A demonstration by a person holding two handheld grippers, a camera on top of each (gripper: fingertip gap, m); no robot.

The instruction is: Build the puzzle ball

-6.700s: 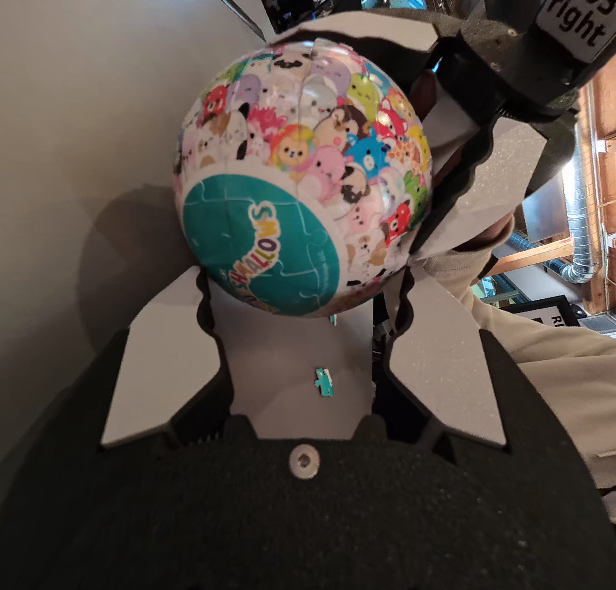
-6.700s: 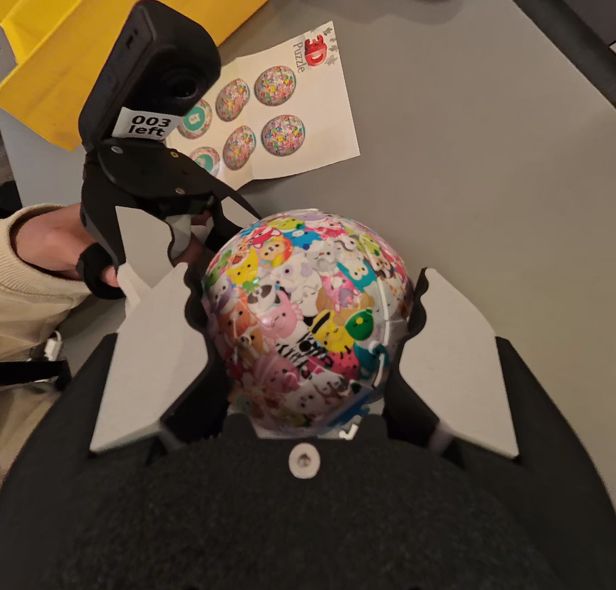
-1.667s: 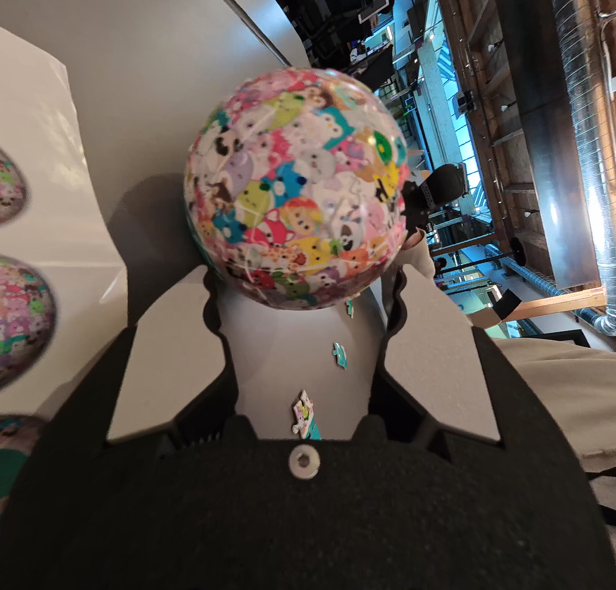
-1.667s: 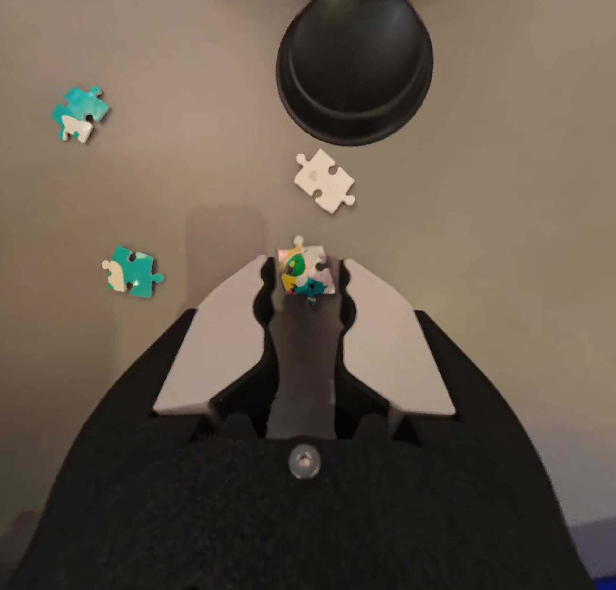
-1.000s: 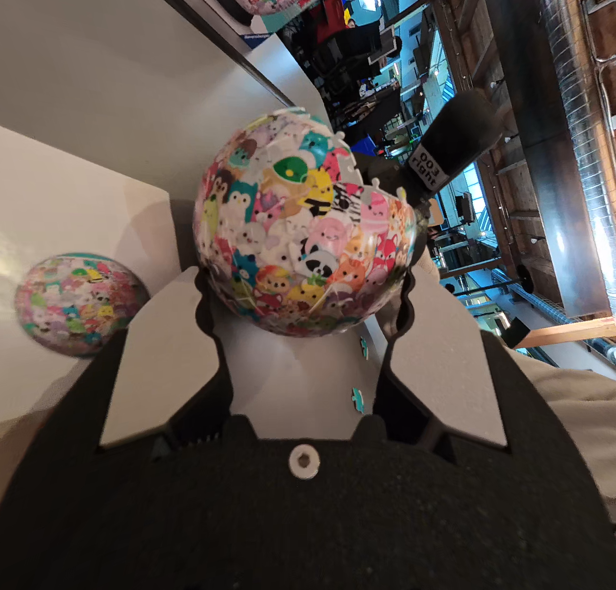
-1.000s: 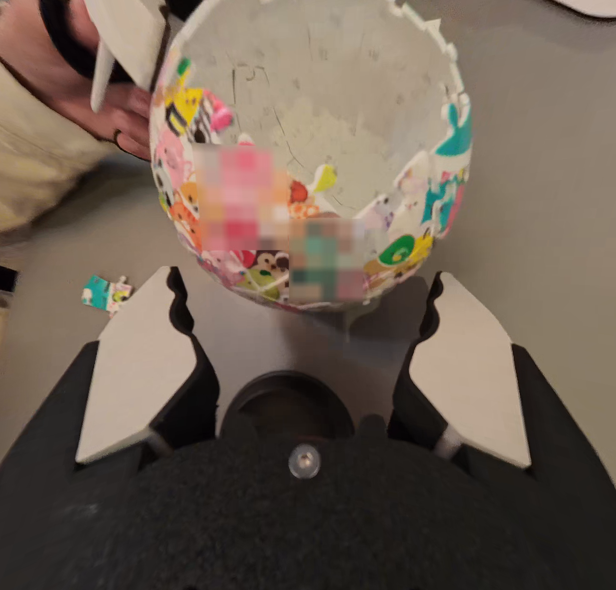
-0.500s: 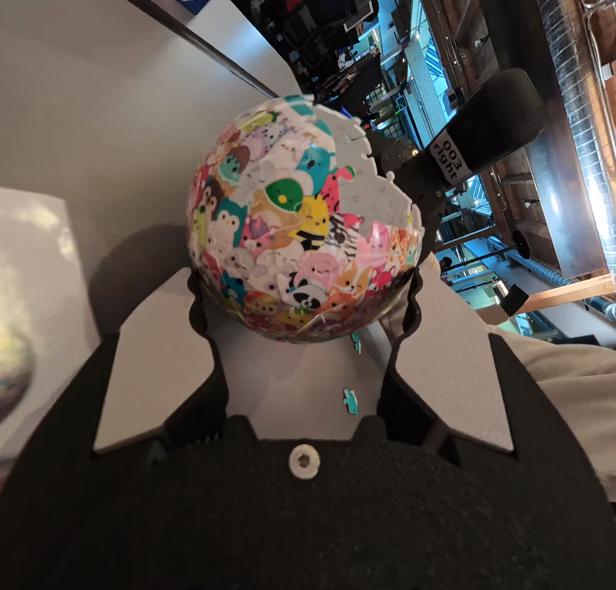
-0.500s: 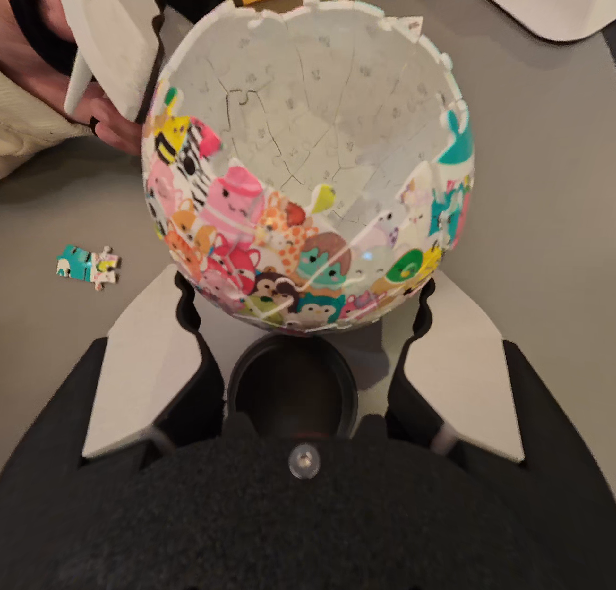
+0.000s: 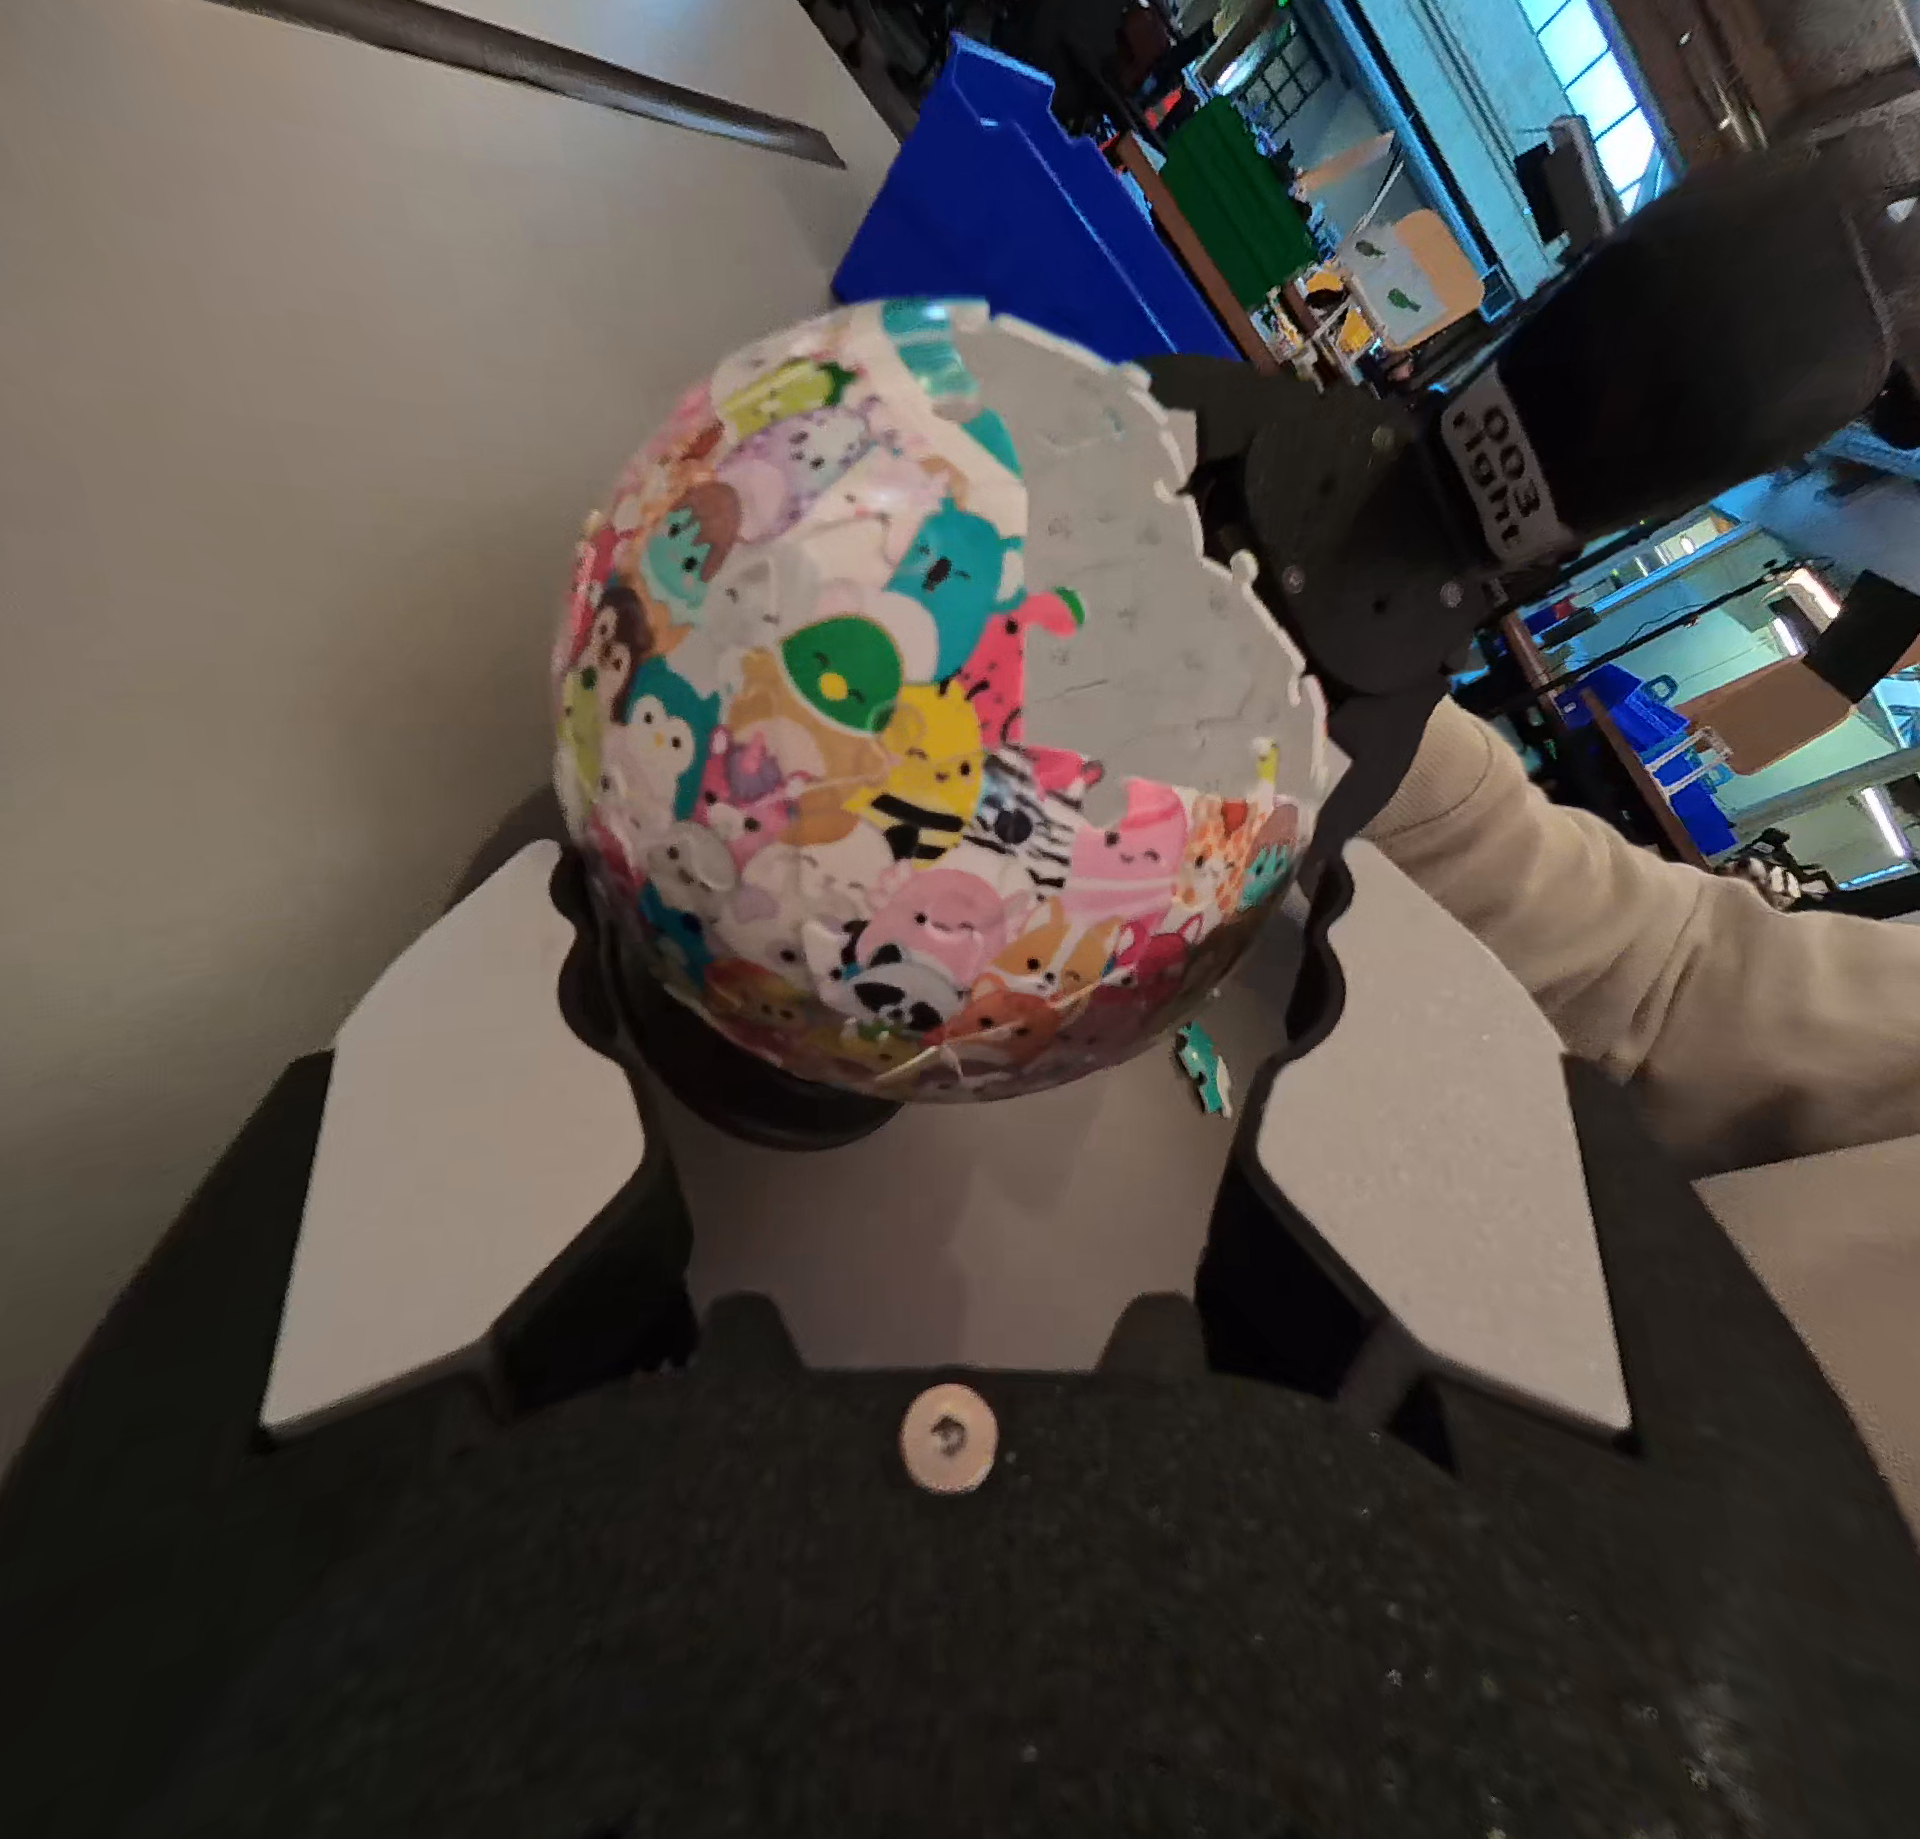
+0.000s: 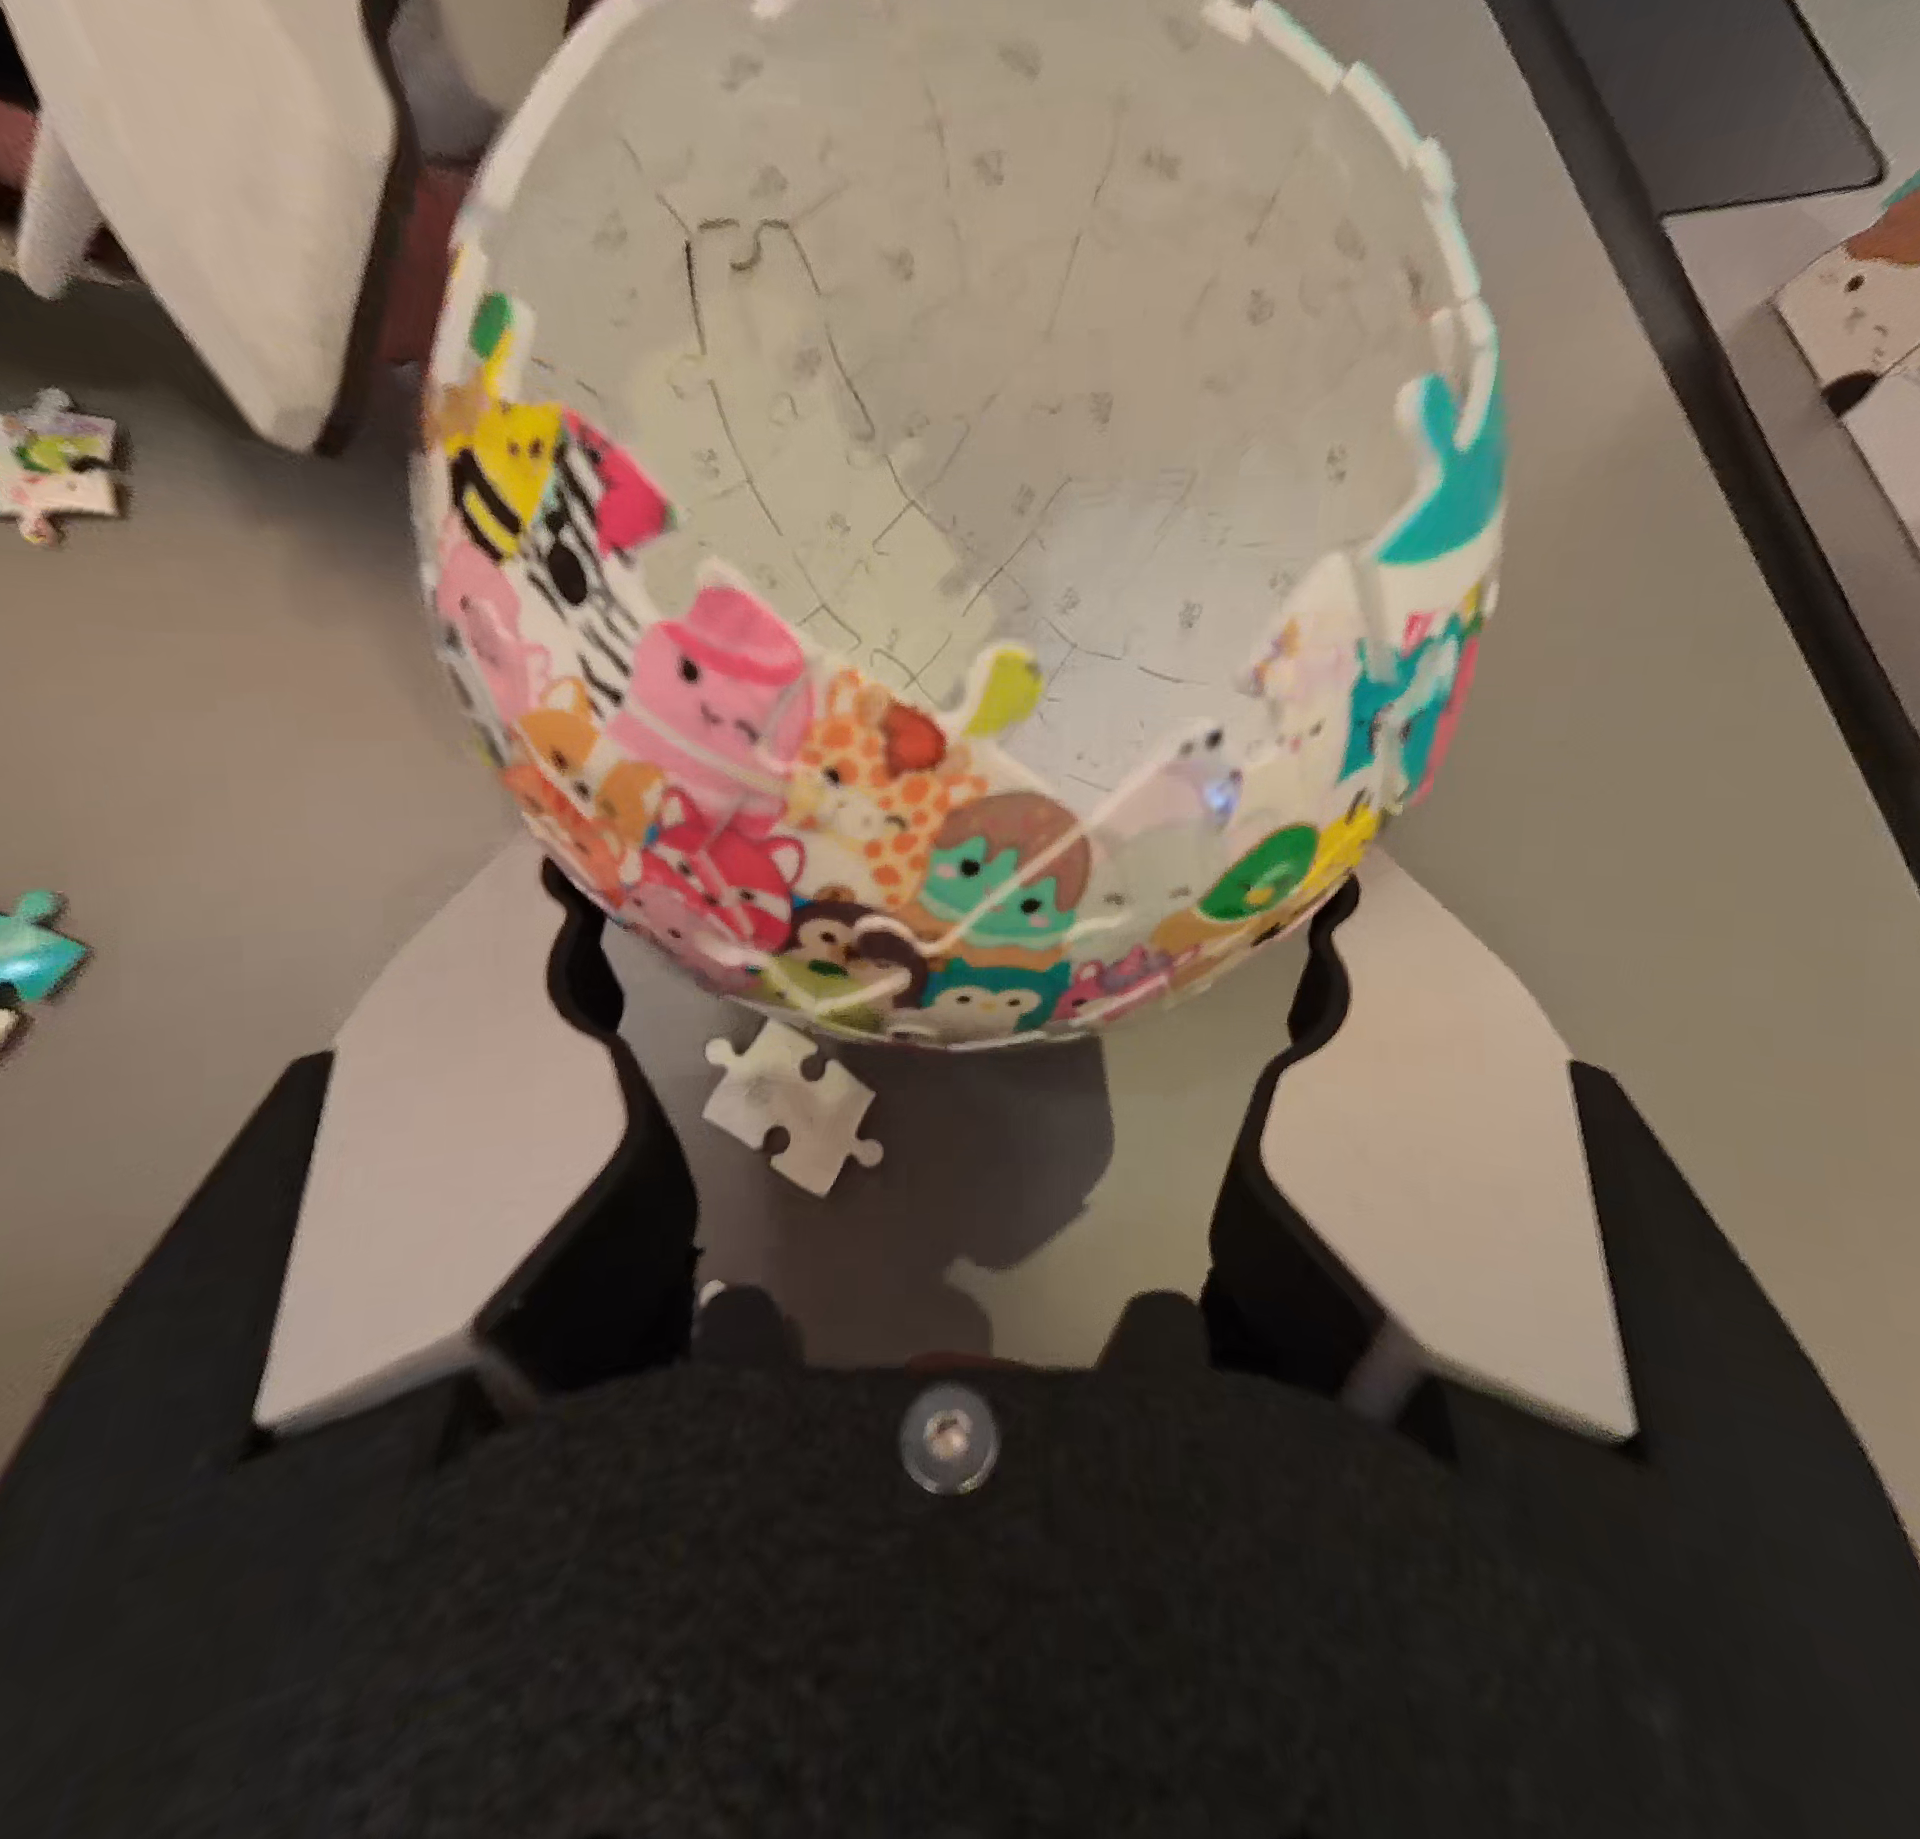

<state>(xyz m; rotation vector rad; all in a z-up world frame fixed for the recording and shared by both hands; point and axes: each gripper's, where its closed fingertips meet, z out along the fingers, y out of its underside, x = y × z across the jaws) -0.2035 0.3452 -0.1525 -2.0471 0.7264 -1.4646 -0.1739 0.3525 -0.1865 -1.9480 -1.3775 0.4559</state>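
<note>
The puzzle ball [image 9: 883, 750] is a colourful shell with a large gap that shows its white inside [image 10: 935, 387]. My left gripper [image 9: 940, 906] has both fingertips against the ball's lower sides. My right gripper [image 10: 945, 906] grips the ball's lower part from the opposite side. Its body also shows in the left wrist view [image 9: 1340, 563] behind the ball. A finger of the left gripper [image 10: 208, 179] shows at the upper left of the right wrist view. A black stand [image 9: 748, 1093] sits just under the ball; I cannot tell if they touch.
A face-down white puzzle piece [image 10: 795, 1114] lies on the grey table under the ball. Loose coloured pieces lie at the left [image 10: 57, 459] [image 10: 36, 948], and one lies by my left gripper [image 9: 1205, 1067]. A blue bin [image 9: 997, 220] stands beyond. A person's beige sleeve [image 9: 1558, 916] is on the right. The tips of one gripper are about 6 centimetres away from the tips of the other.
The right gripper left the loose pieces, came to the ball and closed its tips around it. The left jaws widened a little. The ball now sits over the black stand.
</note>
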